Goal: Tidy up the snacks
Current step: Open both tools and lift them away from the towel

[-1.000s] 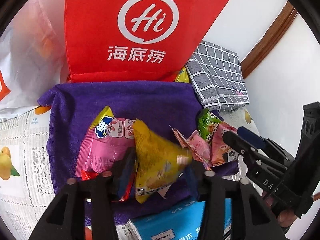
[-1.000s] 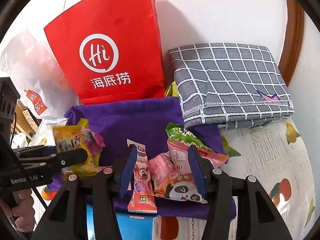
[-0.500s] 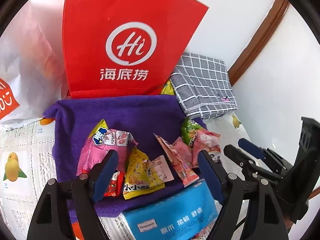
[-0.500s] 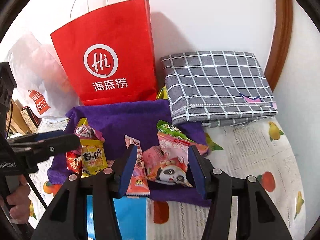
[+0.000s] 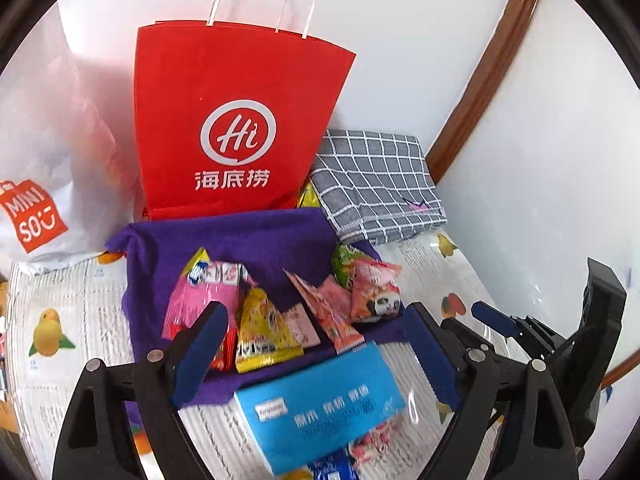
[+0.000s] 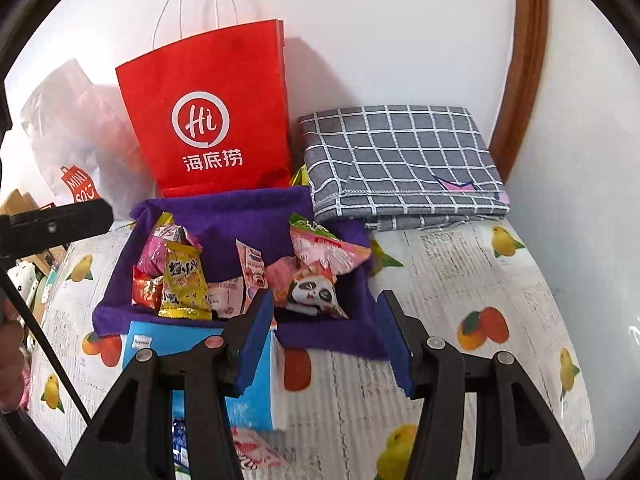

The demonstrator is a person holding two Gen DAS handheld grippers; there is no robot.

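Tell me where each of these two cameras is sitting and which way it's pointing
Left wrist: sits on the left gripper, facing the wall across the purple cloth of snacks; its own open fingers frame the yellow packet, and the right gripper shows at right.
Right wrist: sits on the right gripper, facing the same wall from further right; its open fingers frame the panda packet, with the left gripper at the left edge.
Shared: red paper bag, checked cloth, blue tissue pack.
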